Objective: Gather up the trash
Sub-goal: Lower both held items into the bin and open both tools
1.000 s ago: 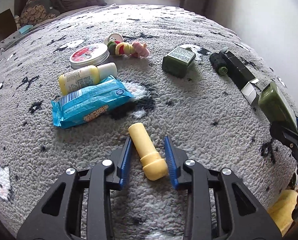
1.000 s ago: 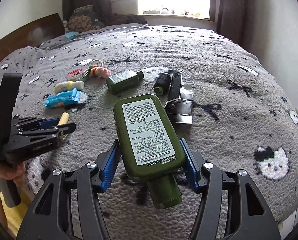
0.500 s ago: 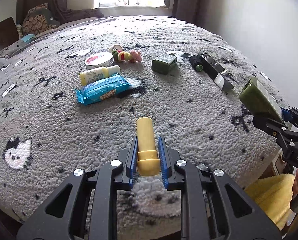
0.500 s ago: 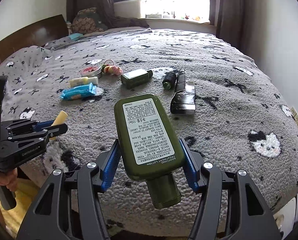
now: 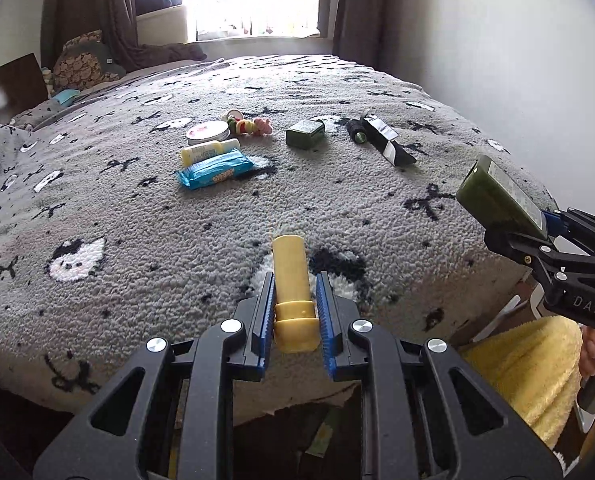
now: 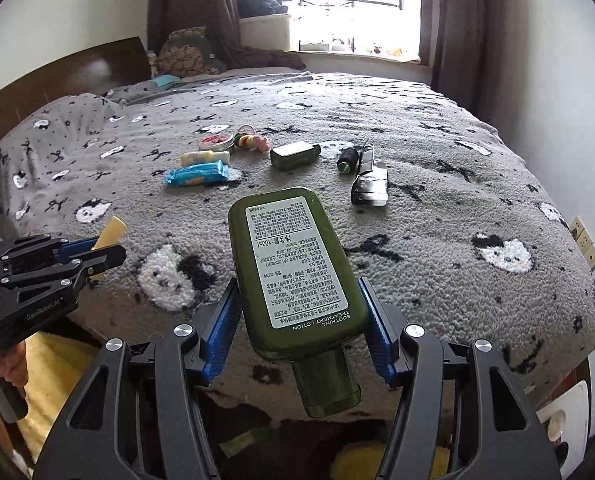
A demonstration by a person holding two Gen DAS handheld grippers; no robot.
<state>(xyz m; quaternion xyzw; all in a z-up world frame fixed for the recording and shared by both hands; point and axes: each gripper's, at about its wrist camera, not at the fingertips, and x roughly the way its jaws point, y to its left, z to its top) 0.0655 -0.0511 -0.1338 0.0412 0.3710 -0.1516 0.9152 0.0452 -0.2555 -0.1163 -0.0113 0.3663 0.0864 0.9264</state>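
My left gripper is shut on a yellow tube, held cap-end toward me above the bed's near edge. My right gripper is shut on a flat green lotion bottle, label up, cap toward the camera. The bottle also shows at the right of the left wrist view. The yellow tube shows at the left of the right wrist view. More items lie on the grey blanket: a blue wipes pack, a yellow-white tube, a round tin and a small green bottle.
A colourful toy, a dark small bottle and a black-silver wrapper also lie on the blanket. A window and curtains stand behind the bed. A wall runs along the right. Yellow cloth and dark floor lie below the bed edge.
Both grippers have pulled back and up from the bed. The left gripper closed on the yellow tube and lifted it off the blanket. The right still holds the green bottle.
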